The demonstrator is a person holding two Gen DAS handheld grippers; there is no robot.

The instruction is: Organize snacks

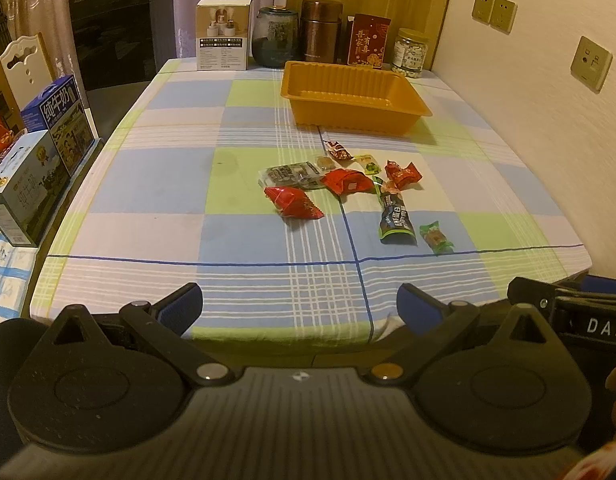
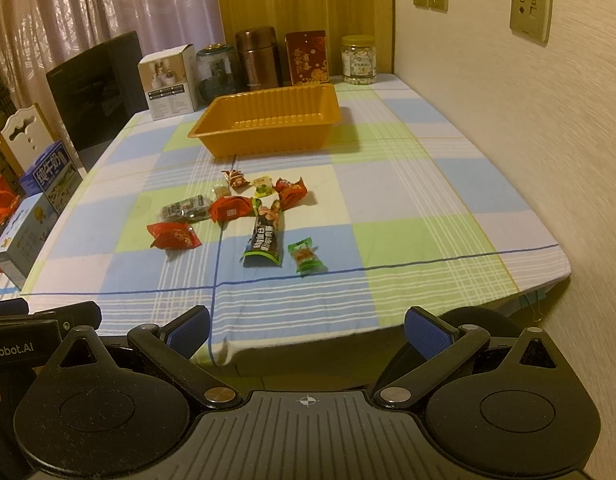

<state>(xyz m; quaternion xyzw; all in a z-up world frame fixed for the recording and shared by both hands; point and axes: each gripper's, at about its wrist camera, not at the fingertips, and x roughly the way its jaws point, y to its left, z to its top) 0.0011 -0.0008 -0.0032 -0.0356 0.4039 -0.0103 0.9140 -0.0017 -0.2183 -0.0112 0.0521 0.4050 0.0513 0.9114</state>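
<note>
A shallow orange plastic tray with ribbed walls (image 1: 404, 90) sits toward the far end of the checked blue, green and white tablecloth (image 1: 156, 200), empty as far as I can see, and everything to be tidied lies loose on the near side of that tray. Closest to it is a small brown-and-red wrapped candy (image 2: 236, 178); a little nearer are a flat red pillow-shaped packet (image 2: 230, 208), a twisted red foil wrapper (image 2: 290, 192) and a grey printed sachet (image 2: 186, 209). Nearer still lie a red crinkly packet (image 2: 174, 236), a long dark snack stick pouch with a green end (image 2: 266, 240) and, nearest of all, a small green-wrapped sweet (image 2: 306, 255). These all look featherlight and soft, with slick crackly film that may slide or buckle, so I would pinch each across its filled middle, not by a sealed fin (the long pouch near its centre, to stop it drooping). The left gripper (image 1: 300, 306) hangs over the table's near edge, well short of the snacks, its blue-padded fingers (image 1: 180, 304) spread wide and holding nothing. The right gripper (image 2: 308, 330) is the same beside it: jaws fully apart, touching nothing, well apart from the tray.
</note>
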